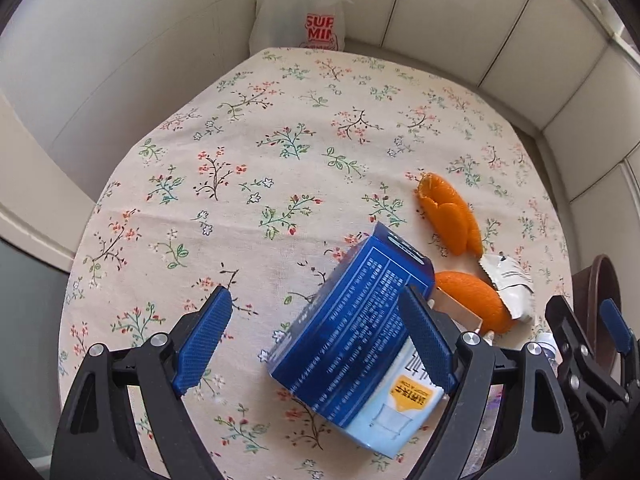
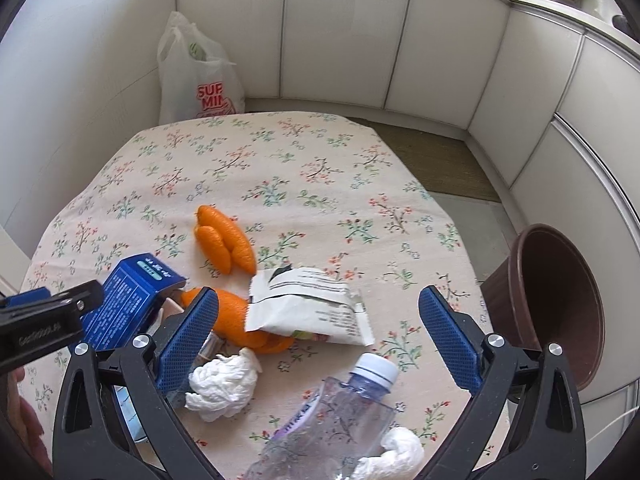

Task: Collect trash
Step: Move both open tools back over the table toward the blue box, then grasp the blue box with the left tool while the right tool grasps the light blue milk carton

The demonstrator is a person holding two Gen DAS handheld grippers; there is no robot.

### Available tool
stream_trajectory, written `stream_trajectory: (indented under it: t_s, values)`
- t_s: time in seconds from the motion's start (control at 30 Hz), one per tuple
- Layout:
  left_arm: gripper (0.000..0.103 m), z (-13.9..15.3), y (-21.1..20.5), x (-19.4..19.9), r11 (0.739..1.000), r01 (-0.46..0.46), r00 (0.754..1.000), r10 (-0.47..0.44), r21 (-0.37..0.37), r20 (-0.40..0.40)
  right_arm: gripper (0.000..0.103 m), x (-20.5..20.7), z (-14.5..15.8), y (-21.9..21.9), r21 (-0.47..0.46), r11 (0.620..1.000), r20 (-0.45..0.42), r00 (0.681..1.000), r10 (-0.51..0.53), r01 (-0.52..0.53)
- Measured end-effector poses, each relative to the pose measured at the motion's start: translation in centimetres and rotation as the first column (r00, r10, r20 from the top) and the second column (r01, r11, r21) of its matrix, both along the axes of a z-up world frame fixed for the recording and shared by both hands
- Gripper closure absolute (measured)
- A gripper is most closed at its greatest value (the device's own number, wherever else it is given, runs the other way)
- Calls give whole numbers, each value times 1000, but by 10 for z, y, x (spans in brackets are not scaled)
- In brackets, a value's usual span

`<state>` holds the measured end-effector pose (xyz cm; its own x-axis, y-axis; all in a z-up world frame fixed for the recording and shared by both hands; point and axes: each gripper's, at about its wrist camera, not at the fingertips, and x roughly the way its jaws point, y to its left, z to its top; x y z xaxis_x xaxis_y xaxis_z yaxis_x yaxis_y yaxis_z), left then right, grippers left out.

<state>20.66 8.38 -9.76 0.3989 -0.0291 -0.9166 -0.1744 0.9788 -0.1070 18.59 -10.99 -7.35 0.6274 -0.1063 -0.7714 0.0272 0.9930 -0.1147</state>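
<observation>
Left wrist view: left tongs [image 1: 316, 344] standing wide apart, holding nothing, coming over the blue-and-white cardboard carton [image 1: 352, 328] lying on the floral-cloth desk [image 1: 240, 140]; next move likely calls for straddling it and closing. Orange peels [image 1: 452, 216] near the right edge.

Right wrist view: right tongs [image 2: 320, 340] apart, empty, hovering above the crumpled white tissue [image 2: 222, 386], clear plastic bottle [image 2: 328, 420] and white foil wrapper [image 2: 308, 304]. Brown plastic bin [image 2: 560, 300] standing just beside the desk edge; far half bare.

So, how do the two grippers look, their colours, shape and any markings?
Both look the same: the left gripper and the right gripper have black plastic frames with triangular cut-outs and silver round bolts at the joints. Each finger carries a long blue pad with a fine grid texture. Small pale lettering runs along a black arm, too small to read. No cables or sleeves show.
</observation>
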Motion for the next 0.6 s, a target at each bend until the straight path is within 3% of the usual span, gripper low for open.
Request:
stream_trajectory:
  t_s: [0.2,0.6]
  values:
    - [20,-17,-8,18,997,71,995,-72,-15,-69,7,0,-6,13,-9,999,-38,998,50,-51]
    - [20,-22,-25,24,983,179,978,-182,-37,-100,7,-3,-6,8,32,996,-96,991,91,-88]
